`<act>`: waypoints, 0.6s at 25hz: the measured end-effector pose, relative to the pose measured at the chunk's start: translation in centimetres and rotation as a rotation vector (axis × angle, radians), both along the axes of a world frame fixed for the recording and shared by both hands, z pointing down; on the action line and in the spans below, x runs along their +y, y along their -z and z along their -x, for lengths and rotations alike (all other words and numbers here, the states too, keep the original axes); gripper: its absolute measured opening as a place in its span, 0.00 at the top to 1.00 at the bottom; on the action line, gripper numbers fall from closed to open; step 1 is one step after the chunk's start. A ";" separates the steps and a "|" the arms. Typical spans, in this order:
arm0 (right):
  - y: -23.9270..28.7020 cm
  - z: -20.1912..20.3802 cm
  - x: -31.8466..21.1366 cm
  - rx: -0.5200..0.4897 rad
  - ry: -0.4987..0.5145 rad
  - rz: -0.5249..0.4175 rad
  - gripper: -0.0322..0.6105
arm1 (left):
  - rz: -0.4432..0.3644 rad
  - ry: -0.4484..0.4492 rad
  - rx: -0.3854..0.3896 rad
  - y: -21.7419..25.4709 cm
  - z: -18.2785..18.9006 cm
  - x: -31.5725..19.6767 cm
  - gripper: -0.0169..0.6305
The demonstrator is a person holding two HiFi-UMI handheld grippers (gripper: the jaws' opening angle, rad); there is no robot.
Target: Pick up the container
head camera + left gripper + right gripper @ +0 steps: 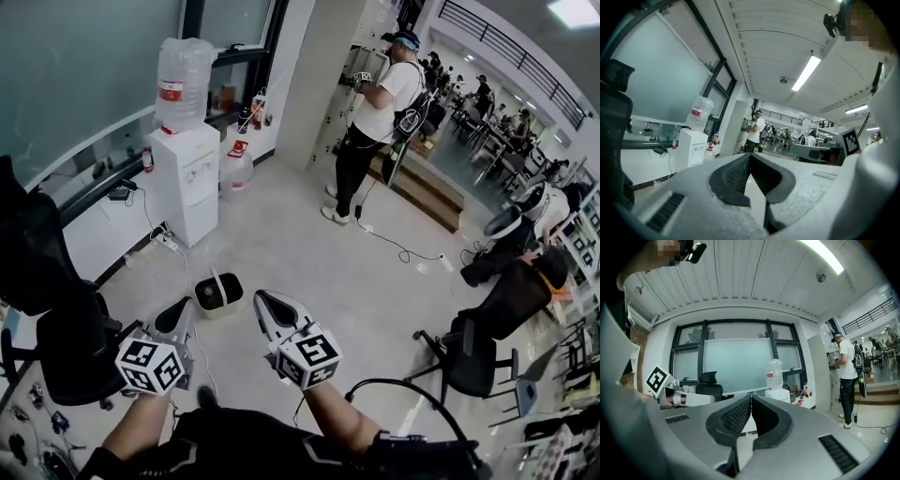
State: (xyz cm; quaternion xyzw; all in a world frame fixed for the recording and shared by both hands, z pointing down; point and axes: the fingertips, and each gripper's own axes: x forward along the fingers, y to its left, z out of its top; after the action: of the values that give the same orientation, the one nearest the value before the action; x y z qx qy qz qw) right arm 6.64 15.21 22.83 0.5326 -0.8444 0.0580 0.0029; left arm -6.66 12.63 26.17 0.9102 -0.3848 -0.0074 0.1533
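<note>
While both grippers hang empty with their jaws pressed together, the left gripper point(176, 317) and the right gripper point(270, 309) flank the task's thing. It is a small cream, round-cornered container point(217, 293) with a dark top, standing on the grey floor point(309, 253). In the head view it lies ahead of and below both tips, between them and about equally near each. Its pale strap handle point(218, 284) runs away from the person, roughly along the jaws' line. Neither gripper view shows it, as both look level across the room. Either gripper would likely need to tip down and open first.
</note>
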 end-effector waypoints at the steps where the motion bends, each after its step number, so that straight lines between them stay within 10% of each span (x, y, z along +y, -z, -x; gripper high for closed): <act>1: 0.0 0.0 -0.5 0.002 -0.007 0.000 0.93 | -0.001 -0.007 0.004 0.0 0.0 -0.6 0.96; 15: -0.9 3.5 -6.8 0.000 -0.060 0.018 0.93 | 0.009 -0.070 0.052 -0.5 3.9 -7.2 0.96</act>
State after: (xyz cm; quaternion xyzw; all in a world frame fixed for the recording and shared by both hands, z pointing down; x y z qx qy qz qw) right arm 3.16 8.37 23.71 0.5579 -0.8273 0.0656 0.0062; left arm -10.53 5.40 26.67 0.9218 -0.3487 -0.0238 0.1676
